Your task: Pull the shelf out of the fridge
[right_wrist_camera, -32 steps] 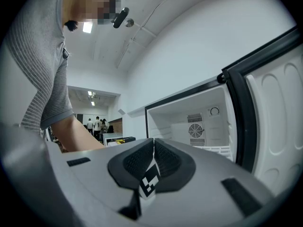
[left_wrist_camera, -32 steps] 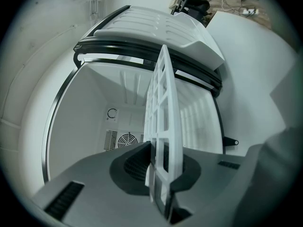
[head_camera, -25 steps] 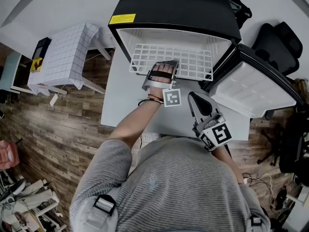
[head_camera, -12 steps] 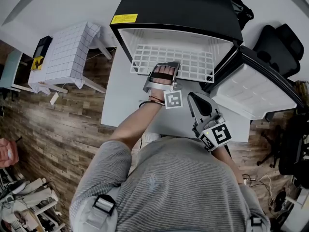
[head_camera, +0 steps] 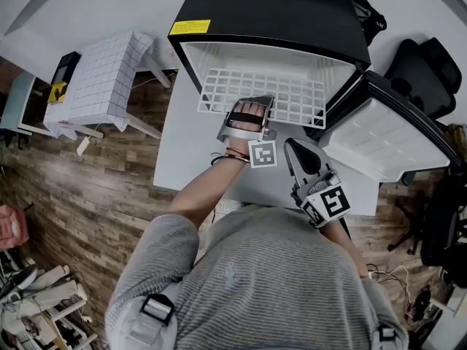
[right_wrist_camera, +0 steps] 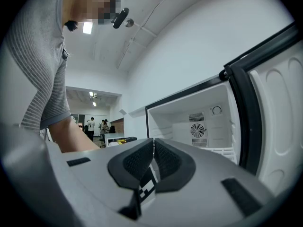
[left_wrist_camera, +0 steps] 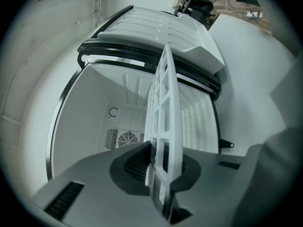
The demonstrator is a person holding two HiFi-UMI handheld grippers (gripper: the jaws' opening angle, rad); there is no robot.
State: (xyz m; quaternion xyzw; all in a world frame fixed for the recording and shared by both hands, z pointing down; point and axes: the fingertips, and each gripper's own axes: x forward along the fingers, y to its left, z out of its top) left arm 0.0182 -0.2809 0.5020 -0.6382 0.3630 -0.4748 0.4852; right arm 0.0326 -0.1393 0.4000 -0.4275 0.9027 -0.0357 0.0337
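Here the shelf (head_camera: 292,93), partly drawn out of the fridge (head_camera: 270,9), is pinched at its front edge by the left gripper (head_camera: 248,106) for pulling; the right gripper (head_camera: 300,152) is held aside, fingers (right_wrist_camera: 137,162) pressed together, seemingly on nothing.

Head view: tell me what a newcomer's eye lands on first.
The open black fridge at the top, with its white grid shelf sticking out at the front. The left gripper is clamped on the shelf's front edge, while the right gripper hangs shut and empty nearer the person's chest.
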